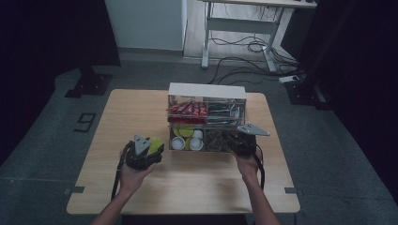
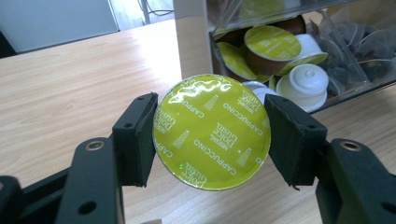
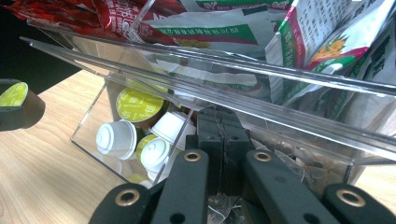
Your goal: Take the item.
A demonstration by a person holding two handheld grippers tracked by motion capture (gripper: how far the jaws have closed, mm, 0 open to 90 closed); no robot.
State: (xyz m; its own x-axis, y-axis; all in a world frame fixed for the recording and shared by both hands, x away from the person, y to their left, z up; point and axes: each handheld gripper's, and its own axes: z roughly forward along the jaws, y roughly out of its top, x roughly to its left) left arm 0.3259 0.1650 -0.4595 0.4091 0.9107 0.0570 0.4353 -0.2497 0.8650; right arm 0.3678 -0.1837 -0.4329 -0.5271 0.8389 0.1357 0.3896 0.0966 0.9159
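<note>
My left gripper (image 1: 149, 150) is shut on a coffee capsule (image 2: 212, 137) with a yellow-green foil lid, holding it by the sides above the table just left of the clear organizer box (image 1: 206, 90). The same capsule (image 3: 13, 93) appears at the left edge of the right gripper view. My right gripper (image 1: 235, 139) is at the front of the box, its jaws pressed together (image 3: 219, 116) on the lower edge of a clear hinged flap (image 3: 289, 116), which stands lifted. Under the flap, the lower left compartment holds several more capsules (image 2: 280, 51), green-lidded and white.
Red sachets (image 1: 187, 109) and green-printed packets (image 1: 225, 111) fill the upper compartments, and tea bags (image 1: 217, 139) fill the lower right one. The wooden table (image 1: 187, 187) has bare room in front and to the left. A desk frame and cables (image 1: 244, 47) stand beyond.
</note>
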